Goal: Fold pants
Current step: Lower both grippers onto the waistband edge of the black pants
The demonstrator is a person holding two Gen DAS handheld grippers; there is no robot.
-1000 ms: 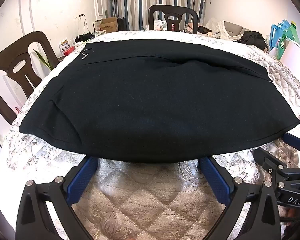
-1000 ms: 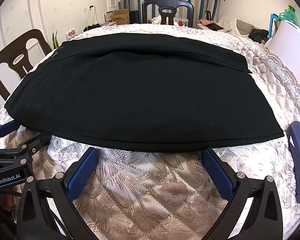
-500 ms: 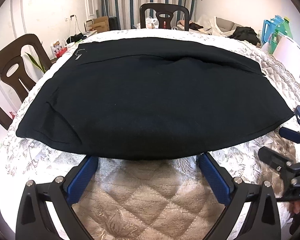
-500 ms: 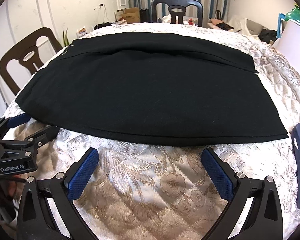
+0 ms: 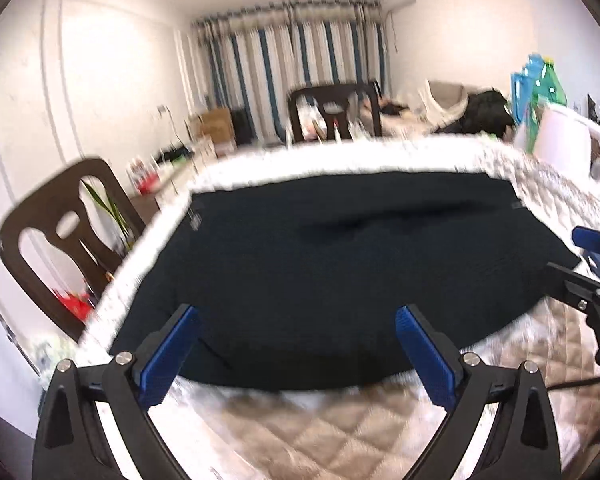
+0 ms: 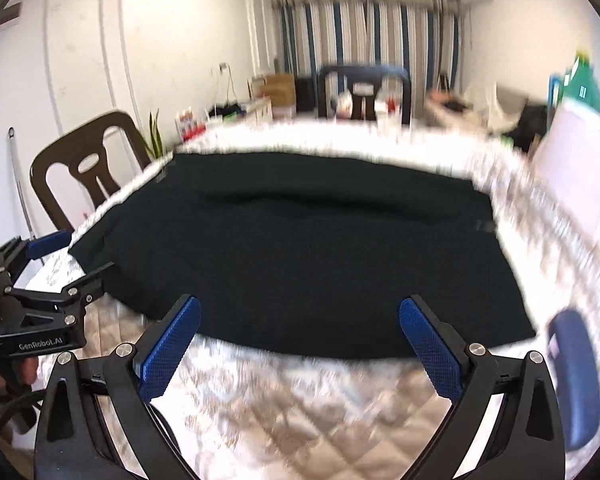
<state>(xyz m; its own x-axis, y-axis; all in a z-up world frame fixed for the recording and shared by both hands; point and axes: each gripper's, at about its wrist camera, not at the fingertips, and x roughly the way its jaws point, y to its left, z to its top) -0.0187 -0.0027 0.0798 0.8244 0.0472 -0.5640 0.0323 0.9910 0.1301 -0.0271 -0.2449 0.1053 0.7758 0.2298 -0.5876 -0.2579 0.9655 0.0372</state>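
Note:
The black pants lie folded flat on the quilted table cover, also seen as black pants in the right wrist view. My left gripper is open, its blue fingertips above the pants' near edge with nothing between them. My right gripper is open too, hovering over the near hem, holding nothing. Each gripper shows in the other's view: the right gripper at the pants' right end, the left gripper at the left end. Both views are motion-blurred.
Dark wooden chairs stand at the left and the far side. A white jug and green bottles sit at the right. A blue padded object sits at the near right. A hand holds the left gripper.
Both grippers have tilted up and moved forward, so their tips now overlap the pants' near edge and more of the room shows. The pants lie as before.

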